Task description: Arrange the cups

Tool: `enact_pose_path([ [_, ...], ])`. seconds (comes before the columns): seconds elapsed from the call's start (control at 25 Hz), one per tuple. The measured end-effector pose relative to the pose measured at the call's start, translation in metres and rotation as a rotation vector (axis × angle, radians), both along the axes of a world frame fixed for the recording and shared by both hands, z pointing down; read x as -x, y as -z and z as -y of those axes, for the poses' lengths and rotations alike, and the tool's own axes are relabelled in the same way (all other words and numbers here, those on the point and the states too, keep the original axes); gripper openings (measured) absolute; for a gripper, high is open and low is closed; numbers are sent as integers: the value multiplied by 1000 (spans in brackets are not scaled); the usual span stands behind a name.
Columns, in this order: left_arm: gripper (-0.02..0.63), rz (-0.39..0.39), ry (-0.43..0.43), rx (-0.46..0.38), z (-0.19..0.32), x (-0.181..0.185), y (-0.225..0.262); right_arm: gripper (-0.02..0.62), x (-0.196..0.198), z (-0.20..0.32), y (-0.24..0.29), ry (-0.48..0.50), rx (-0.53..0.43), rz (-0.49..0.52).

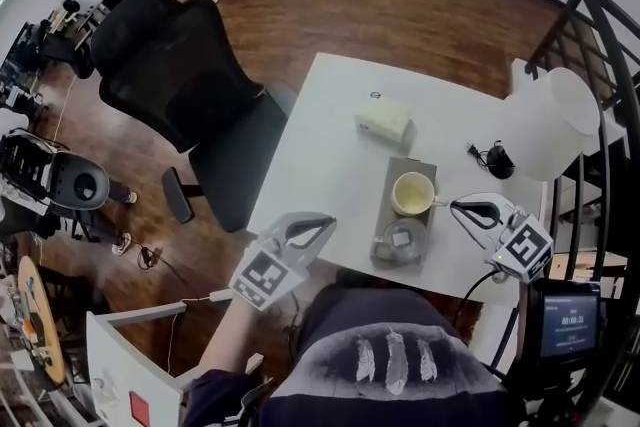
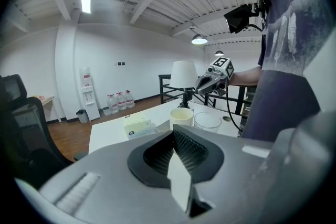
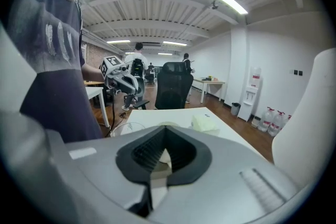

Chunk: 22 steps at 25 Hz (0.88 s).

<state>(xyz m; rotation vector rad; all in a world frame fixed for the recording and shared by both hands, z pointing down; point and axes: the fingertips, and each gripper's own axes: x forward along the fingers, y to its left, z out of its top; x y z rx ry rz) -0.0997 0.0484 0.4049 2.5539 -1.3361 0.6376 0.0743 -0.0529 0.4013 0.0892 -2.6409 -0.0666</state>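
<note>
View from above a white surface (image 1: 330, 145), with a person standing at its near edge and holding a tool in each hand. A dark tray (image 1: 412, 165) lies near the right side of the surface and carries both cups. A cream mug (image 1: 413, 193) stands on its far half, and a clear glass cup (image 1: 401, 241) stands just nearer the person, close beside the mug. Both are upright with their mouths up.

The left tongs (image 1: 322, 220) hover over the near edge, left of the tray. The right tongs (image 1: 456, 206) hover just right of the mug. Each pair is closed tight, pad against pad, with nothing between them, and neither touches a cup.

A pale tissue pack (image 1: 384, 118) lies farther back on the surface. A white lamp (image 1: 548, 120) stands at the far right, and a black office chair (image 1: 190, 85) stands to the left.

The mug looks like glazed ceramic, so it is probably rigid, fairly weighty and smooth. Its handle seems to point right, and the rim wall or the handle would make a sound hold. The glass looks lighter, slick and breakable. It likely wants a gentle pinch on its rim wall, one pad inside and one outside. Either pair of tongs must open first.
</note>
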Motion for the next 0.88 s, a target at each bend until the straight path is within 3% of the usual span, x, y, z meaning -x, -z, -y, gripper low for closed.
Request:
enact_pose_path([
  [0.24,15,-2,63,12,28,18,-7,3,-3,-1,-9,10,7,-19],
  [0.44,15,-7,97,174,55,17,-22,3,-5,-1,-10,-2,11,-25],
  [0.6,15,-88,66,278,63,-4,-22,3,-2,-1,-11,4,15,-22],
  [0.88,15,-245,63,283,69,-13,-3,3,6,0,-17,34,21,-23],
])
